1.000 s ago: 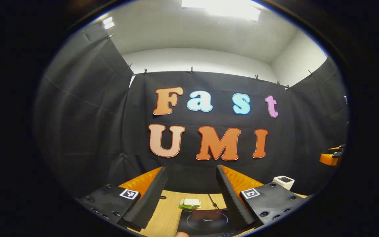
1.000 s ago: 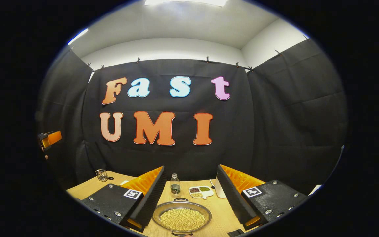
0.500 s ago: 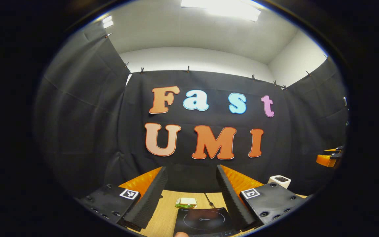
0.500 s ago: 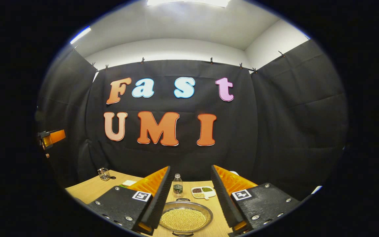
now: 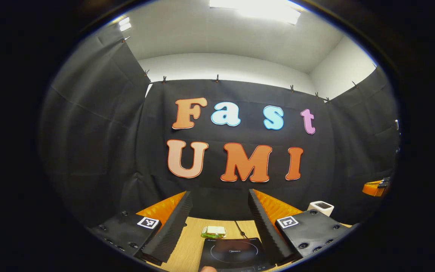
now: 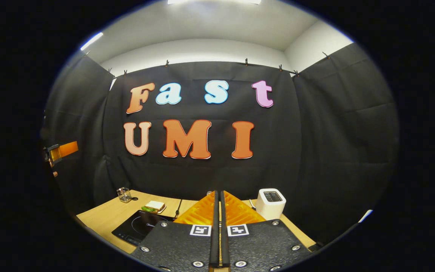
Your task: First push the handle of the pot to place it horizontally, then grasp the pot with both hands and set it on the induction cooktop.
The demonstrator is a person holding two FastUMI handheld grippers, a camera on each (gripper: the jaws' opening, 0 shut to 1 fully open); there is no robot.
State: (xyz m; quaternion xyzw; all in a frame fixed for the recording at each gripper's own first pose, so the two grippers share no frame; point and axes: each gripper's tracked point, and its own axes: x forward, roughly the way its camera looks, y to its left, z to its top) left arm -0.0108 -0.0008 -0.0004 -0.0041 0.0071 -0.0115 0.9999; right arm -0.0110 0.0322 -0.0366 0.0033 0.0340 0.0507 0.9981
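Wooden table [image 6: 100,215]; induction cooktop [image 5: 234,253] bare, just ahead of left gripper [image 5: 219,217], fingers spread, empty; right gripper [image 6: 219,211] clenched on nothing, cooktop ahead-left; pot's whereabouts cannot be told; every step apparently remains.

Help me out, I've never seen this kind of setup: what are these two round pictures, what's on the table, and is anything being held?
There is no robot arm: a person holds a two-finger gripper in each hand, with a fisheye camera riding on each.

In the left gripper view, the left gripper is open, nothing between its fingers. Ahead on the wooden table lie a black induction cooktop and a sandwich, with a white toaster to the right.

In the right gripper view, the right gripper has its fingers closed together, with nothing visibly held. It also shows a small wire basket at the table's far left.
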